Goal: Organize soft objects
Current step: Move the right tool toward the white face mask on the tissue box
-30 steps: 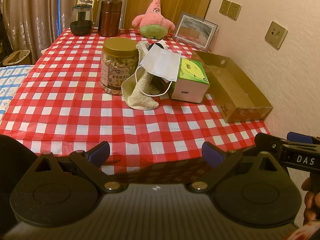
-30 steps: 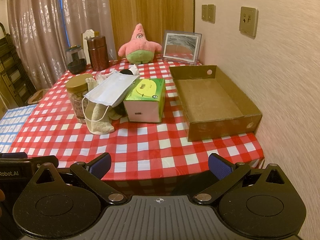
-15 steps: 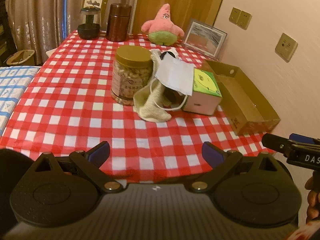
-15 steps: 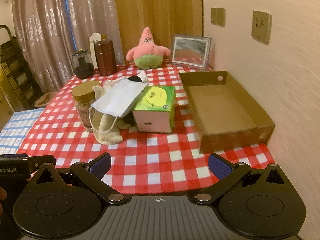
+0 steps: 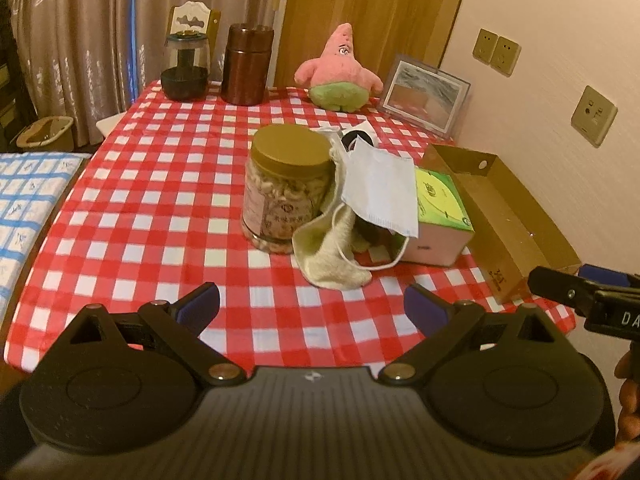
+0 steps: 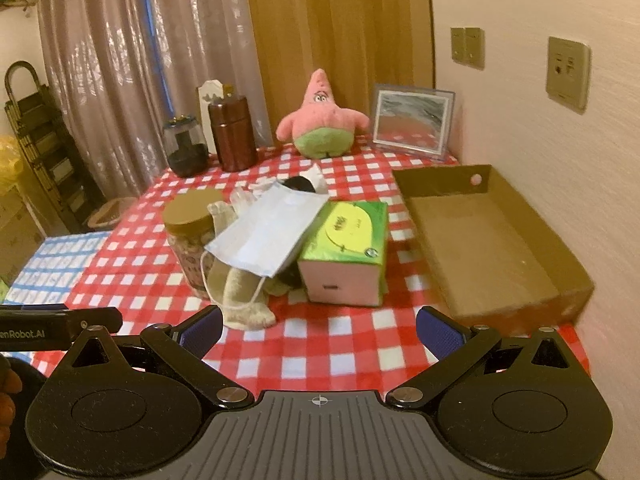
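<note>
A white face mask [image 5: 380,188] [image 6: 266,236] lies draped over a beige sock [image 5: 334,252] [image 6: 240,300] and a dark soft item, between a nut jar [image 5: 286,190] [image 6: 190,236] and a green tissue box [image 5: 438,212] [image 6: 348,252]. A pink star plush [image 5: 340,76] [image 6: 320,120] sits at the table's far end. An open cardboard tray [image 5: 504,216] [image 6: 480,240] lies by the right wall, nothing in it. My left gripper [image 5: 312,308] hangs open over the near table edge, short of the sock. My right gripper [image 6: 320,328] is open too, near the front edge.
The table has a red-and-white checked cloth [image 5: 160,184]. A dark glass jar [image 5: 186,68], a brown canister [image 5: 248,66] and a framed picture [image 5: 424,98] stand at the back. A wall with sockets [image 6: 566,72] runs along the right. A blue-checked surface [image 5: 24,200] lies left.
Both grippers have moved forward toward the table and risen a little, so the pile of soft things looks nearer. Both stay open. Nothing on the table has moved.
</note>
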Motion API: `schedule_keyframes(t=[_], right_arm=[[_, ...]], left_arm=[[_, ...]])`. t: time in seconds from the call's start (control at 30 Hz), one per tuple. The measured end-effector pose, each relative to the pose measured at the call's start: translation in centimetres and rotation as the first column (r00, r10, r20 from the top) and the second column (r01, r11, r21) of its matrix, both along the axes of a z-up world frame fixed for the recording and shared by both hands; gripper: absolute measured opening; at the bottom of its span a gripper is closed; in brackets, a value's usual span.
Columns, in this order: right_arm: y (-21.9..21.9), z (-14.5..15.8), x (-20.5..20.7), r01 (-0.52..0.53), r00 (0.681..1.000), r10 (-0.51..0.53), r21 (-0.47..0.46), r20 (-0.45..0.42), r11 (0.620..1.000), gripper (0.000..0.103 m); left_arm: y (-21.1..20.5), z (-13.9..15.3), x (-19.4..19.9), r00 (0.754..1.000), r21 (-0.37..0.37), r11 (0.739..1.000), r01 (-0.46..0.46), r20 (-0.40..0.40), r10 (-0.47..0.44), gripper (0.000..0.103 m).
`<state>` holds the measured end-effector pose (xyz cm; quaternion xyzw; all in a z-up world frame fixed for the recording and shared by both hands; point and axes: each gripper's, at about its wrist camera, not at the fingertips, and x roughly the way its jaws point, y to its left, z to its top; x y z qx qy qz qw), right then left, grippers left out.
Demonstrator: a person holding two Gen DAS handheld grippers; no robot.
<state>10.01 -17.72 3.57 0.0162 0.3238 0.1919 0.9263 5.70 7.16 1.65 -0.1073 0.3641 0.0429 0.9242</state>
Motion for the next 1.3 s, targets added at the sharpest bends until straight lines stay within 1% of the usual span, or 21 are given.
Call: schedule_keyframes(t=[0.2,0.53,0.9,1.0,1.07,1.13,1.3], right_arm=[[1.2,0.0,1.9,-0.014,1.0,0.014,0.025,0.0,1.0,0.102],[3.2,-0.7,4.9,-0.024,0.999,0.026,0.054,-0.026,0.998,0.102],[4.7,-2.5,7.5,-0.025,0.997,0.03,0.079,-0.065,0.997,0.102],[5.1,-3.0,8.5,-0.019,0.997,0.026,0.09,-0.078,0.996,0.102],[5.4,-3.4,9.1,-0.019,0.996,0.027,0.1,-0.084,0.995,0.099],[5.8,-3.9,9.9,-0.021,0.995,0.031,0.112,-0.092,0.994,0.093],[6.6,-5.1,11.6,-0.016,0.992,0.035,0.151,-0.123,0.988,0.085]], left_arm=[[0.7,0.0,1.7,1.0,0.021,1.0,0.014,0.008,-0.014,0.098],[1.6,-0.6,3.9,0.999,0.064,0.998,0.027,0.024,-0.029,0.097],[2.9,-1.9,6.4,0.999,0.077,0.996,0.038,0.018,-0.039,0.096],[3.3,-2.3,7.0,0.999,0.071,0.997,0.039,0.012,-0.04,0.096],[3.6,-2.6,7.4,0.999,0.073,0.997,0.039,0.007,-0.04,0.096],[4.0,-2.9,7.8,0.999,0.071,0.997,0.038,0.006,-0.039,0.096],[4.5,-3.6,8.6,0.999,0.063,0.997,0.035,0.002,-0.035,0.096]])
